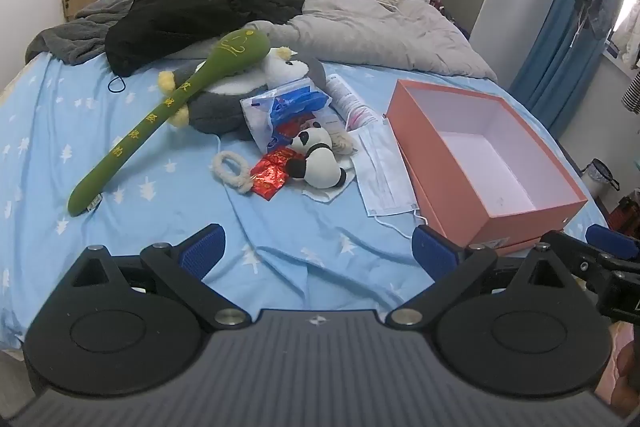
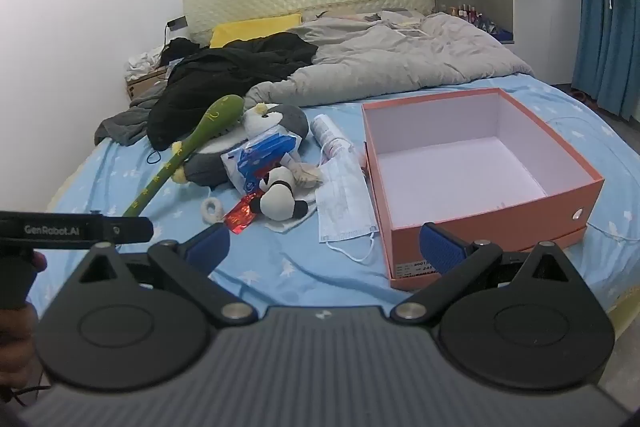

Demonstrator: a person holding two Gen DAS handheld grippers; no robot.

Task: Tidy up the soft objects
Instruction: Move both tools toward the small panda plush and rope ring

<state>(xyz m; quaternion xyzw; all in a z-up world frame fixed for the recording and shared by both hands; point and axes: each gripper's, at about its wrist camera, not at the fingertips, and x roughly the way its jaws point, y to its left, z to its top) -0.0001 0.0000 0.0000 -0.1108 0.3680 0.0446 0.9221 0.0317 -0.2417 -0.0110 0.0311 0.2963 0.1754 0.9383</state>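
Observation:
A small panda plush [image 1: 320, 163] [image 2: 280, 197] lies mid-bed among clutter. Behind it a grey penguin plush [image 1: 240, 99] [image 2: 256, 143] lies under a long green plush stick [image 1: 160, 115] [image 2: 192, 143]. A fluffy cream ring [image 1: 232, 171] [image 2: 211, 209] rests left of the panda. An open orange box [image 1: 516, 215] [image 2: 496, 227], white inside and with nothing in it, stands to the right. My left gripper [image 1: 318, 253] hangs open over bare blue sheet, short of the toys. My right gripper [image 2: 324, 247] is open too, near the box's front left corner.
A face mask [image 1: 384, 175] [image 2: 344, 203], a red foil wrapper [image 1: 270, 175], a blue-white plastic pack [image 1: 288, 107] and a white tube [image 1: 350, 99] lie around the toys. Black clothing [image 1: 192, 7] and a grey duvet [image 1: 380, 23] cover the bed's far half. Blue curtains [image 2: 604, 27] hang at right.

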